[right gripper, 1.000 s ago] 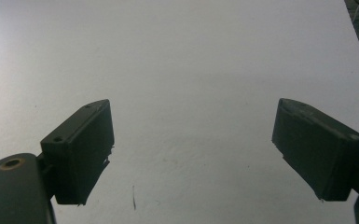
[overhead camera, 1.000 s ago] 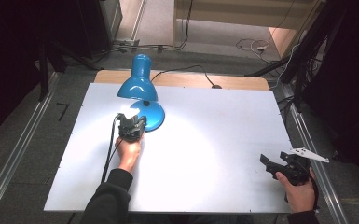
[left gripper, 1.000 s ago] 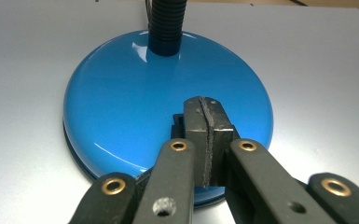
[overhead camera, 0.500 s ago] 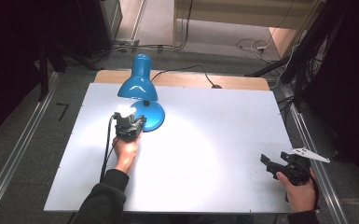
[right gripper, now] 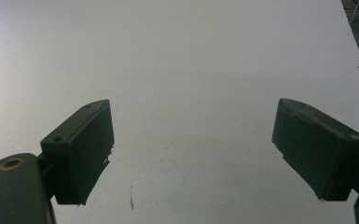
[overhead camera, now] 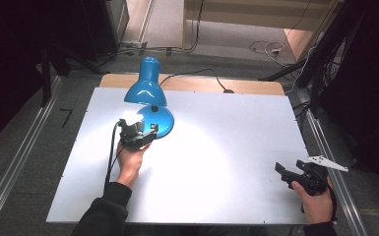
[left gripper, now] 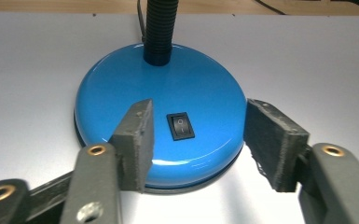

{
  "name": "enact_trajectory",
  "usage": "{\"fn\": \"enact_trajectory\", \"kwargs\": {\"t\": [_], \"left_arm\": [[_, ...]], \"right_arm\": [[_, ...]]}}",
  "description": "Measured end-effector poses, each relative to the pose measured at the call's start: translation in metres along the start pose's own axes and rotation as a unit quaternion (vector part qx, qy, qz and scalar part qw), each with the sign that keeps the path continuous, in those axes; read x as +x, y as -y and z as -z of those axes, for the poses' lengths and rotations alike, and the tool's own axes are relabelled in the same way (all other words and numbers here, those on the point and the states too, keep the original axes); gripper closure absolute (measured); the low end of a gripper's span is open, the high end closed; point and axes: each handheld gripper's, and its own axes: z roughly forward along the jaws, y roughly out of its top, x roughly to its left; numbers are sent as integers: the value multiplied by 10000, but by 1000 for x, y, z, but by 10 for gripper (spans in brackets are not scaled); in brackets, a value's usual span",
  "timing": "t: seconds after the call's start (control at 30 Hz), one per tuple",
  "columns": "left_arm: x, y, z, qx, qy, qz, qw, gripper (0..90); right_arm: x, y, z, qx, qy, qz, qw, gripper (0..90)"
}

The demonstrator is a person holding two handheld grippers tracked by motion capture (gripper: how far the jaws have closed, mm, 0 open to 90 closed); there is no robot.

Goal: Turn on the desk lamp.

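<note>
Lamp (overhead camera: 147,105) work is the matter in hand: the blue desk lamp stands on the white table (overhead camera: 236,142) at its far left part, shade lit and throwing a bright pool of light beside the base. Nearest, the left gripper (left gripper: 196,140) sits just in front of the lamp's round base (left gripper: 158,107), and its jaws have just been opening; they now stand apart, one pad over the base's near left part and the other off its right edge, with the black rocker switch (left gripper: 180,126) between them and nothing gripped. Judging from the glow, the switch has likely been pressed, so the sound course is to draw the gripper straight back from the base (keeping the pads off the glossy dome so the lamp does not slide). Behind the switch, the black ribbed neck (left gripper: 159,28) rises from the base's middle. Well to the right of the lamp, at the table's near right corner, the right gripper (overhead camera: 302,177) rests with jaws wide apart and empty, over bare table.
</note>
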Motion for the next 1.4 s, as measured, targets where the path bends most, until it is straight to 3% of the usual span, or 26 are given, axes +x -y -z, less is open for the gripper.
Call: {"fn": "enact_trajectory", "kwargs": {"t": [0.27, 0.7, 1.4], "left_arm": [[2, 3, 13, -46, 6, 30, 10000, 270], [5, 7, 28, -96, 27, 22, 9999, 247], [10, 15, 34, -5, 32, -46, 10000, 236]], "right_arm": [[0, 0, 0, -7, 4, 0, 10000, 115], [2, 1, 0, 5, 3, 10, 10000, 115], [-1, 0, 2, -31, 7, -25, 10000, 115]]}}
